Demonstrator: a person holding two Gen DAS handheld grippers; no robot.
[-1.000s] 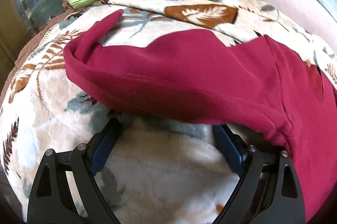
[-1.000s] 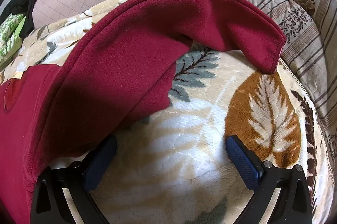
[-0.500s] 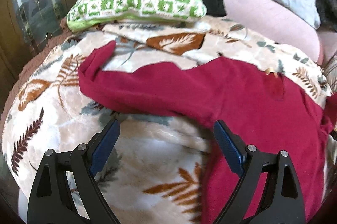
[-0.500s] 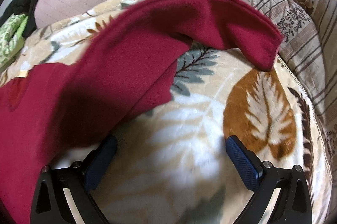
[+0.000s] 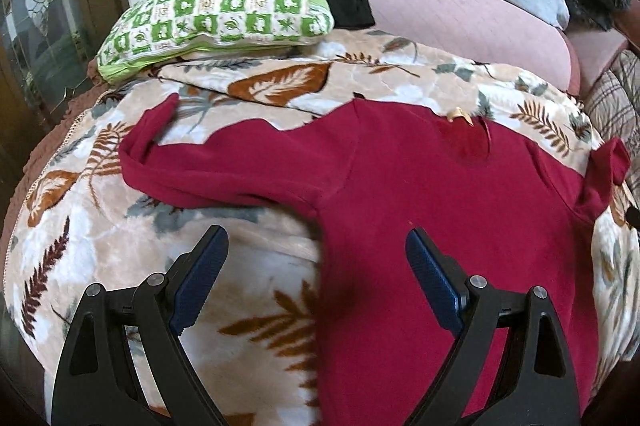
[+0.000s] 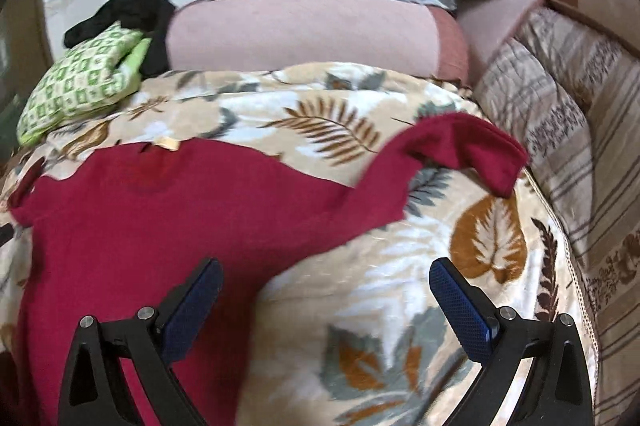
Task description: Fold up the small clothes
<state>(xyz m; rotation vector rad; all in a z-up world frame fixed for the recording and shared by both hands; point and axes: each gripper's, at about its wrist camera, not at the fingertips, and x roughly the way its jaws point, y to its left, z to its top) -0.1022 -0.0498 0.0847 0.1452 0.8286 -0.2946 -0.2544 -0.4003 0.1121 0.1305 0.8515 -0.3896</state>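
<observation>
Jaws of both grippers gape empty above red top [image 5: 420, 185], spread flat on leaf-print blanket [image 5: 100, 226].

Left claw [image 5: 316, 266], right claw [image 6: 326, 290]: wide apart, empty.

Leaf-print blanket [image 5: 280, 93], green-checked pillow [image 5: 224, 9]
</observation>
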